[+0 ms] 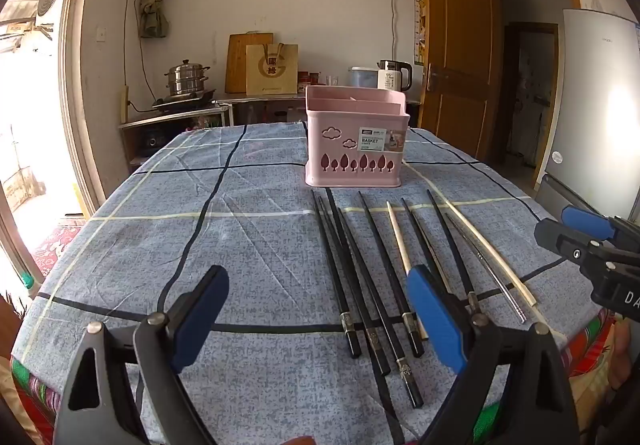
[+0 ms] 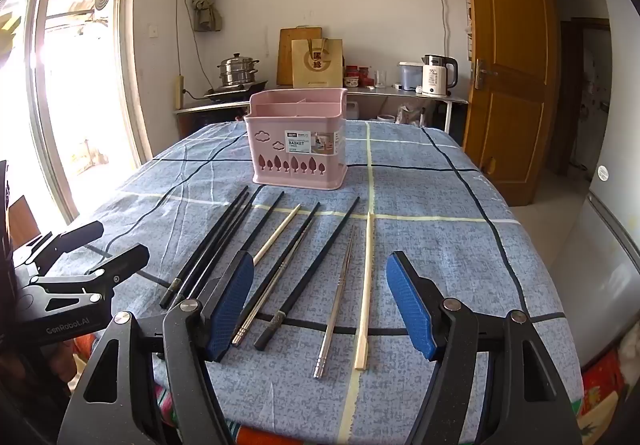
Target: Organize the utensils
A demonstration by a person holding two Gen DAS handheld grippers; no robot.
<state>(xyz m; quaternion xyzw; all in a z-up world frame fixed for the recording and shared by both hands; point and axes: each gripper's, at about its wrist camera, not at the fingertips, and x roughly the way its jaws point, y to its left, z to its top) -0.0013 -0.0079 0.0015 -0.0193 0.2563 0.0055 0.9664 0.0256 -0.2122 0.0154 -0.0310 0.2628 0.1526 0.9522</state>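
**Currently: both grippers spread, chopsticks on the cloth, basket behind them**

Left gripper [image 1: 316, 315] hovers low over the near edge of the table, jaws wide apart, nothing between the blue pads [image 1: 434, 319]. Right gripper [image 2: 320, 303] is the same: spread, empty, blue pads either side of the near chopstick ends.

Chopsticks lie in a loose fan on the blue checked tablecloth [image 1: 248, 245], handles toward the cameras, tips toward the basket:
- black chopsticks [image 1: 362, 277], several, bunched on the left of the fan, some touching or crossing
- two pale wooden chopsticks [image 2: 367, 285], well apart from each other
- metal chopsticks [image 2: 336, 297], one just beside the right-hand wooden one

Pink plastic basket [image 1: 356, 141] stands upright further back on the table, just beyond the chopstick tips, not touching them. Divided compartments inside; contents can't be made out. "BASKET" label on the front.

Background: kettle [image 2: 438, 75] and steamer pot [image 1: 187, 77] on the back counter.
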